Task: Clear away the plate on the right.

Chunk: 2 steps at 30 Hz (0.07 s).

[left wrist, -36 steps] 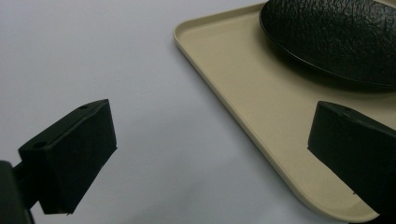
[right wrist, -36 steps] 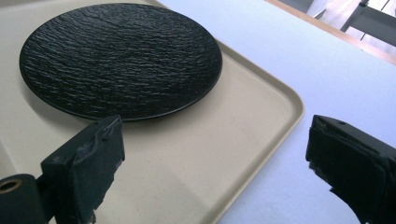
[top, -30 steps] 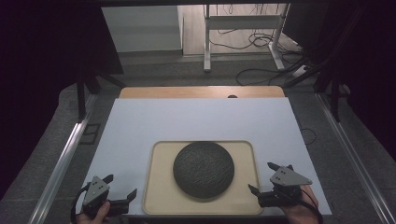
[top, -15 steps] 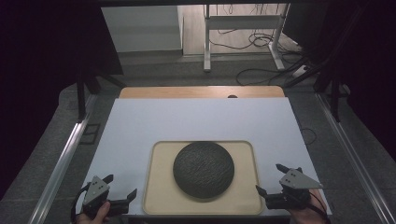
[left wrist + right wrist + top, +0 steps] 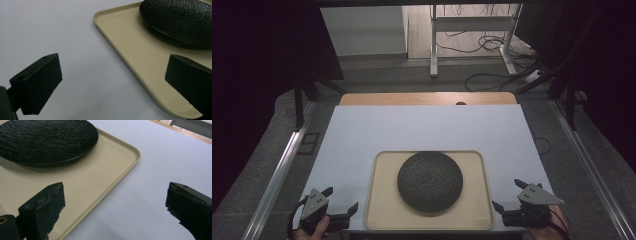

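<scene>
Your table (image 5: 422, 130) is covered in a white sheet, and nearly everything sits at its 6 o'clock end, close to you. Largest on it is the beige tray (image 5: 384, 200), a shallow rounded rectangle with a low raised rim, lying flat. It looks like stiff, light plastic, so it should lift without flexing, but its smooth surface will likely let whatever rides on it slide if you tip it.

In the middle of the tray rests the black plate (image 5: 430, 181), round, with a rough slate-like texture. Judge it heavy and brittle, probably stoneware: it will not bend, and a knock on its edge could chip it. Its edge stands slightly off the tray, as the shadow beneath it in both gripper views suggests, so that lip is where a jaw could slip under. The coarse top should give decent grip.

Your left gripper (image 5: 343, 207) sits at the tray's 8 o'clock corner, jaws wide apart and holding nothing. In the left gripper view, one jaw hangs over the sheet and the other over the tray's rim.

Your right gripper (image 5: 508, 195) sits at the tray's 4 o'clock corner, jaws likewise spread and empty.
</scene>
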Available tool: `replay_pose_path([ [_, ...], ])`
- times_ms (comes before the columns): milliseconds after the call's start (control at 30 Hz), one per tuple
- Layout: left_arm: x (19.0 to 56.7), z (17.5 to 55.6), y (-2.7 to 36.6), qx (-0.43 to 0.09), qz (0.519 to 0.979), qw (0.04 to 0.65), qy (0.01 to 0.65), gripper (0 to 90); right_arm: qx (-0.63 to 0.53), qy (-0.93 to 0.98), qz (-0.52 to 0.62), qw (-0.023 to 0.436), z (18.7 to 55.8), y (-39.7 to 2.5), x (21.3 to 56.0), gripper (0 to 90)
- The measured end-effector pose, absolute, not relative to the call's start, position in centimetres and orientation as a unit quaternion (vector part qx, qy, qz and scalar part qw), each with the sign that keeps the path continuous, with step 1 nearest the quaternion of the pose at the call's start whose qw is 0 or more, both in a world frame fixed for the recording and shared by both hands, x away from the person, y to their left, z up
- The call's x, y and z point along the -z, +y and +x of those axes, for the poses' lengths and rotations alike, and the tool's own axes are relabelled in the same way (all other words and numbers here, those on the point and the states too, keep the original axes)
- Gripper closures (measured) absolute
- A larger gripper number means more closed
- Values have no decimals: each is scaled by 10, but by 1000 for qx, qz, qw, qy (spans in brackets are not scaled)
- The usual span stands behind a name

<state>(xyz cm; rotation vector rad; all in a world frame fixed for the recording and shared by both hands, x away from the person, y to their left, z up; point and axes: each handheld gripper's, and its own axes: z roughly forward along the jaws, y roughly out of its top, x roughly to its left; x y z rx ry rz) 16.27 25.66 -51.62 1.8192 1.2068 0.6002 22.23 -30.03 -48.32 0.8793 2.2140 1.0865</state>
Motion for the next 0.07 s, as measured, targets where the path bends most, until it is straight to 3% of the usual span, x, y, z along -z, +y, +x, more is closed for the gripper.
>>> replay_pose_path([
  [67,516,163,256,-240,728,424,482,5,-400,817,325,259,223,-301,484,25],
])
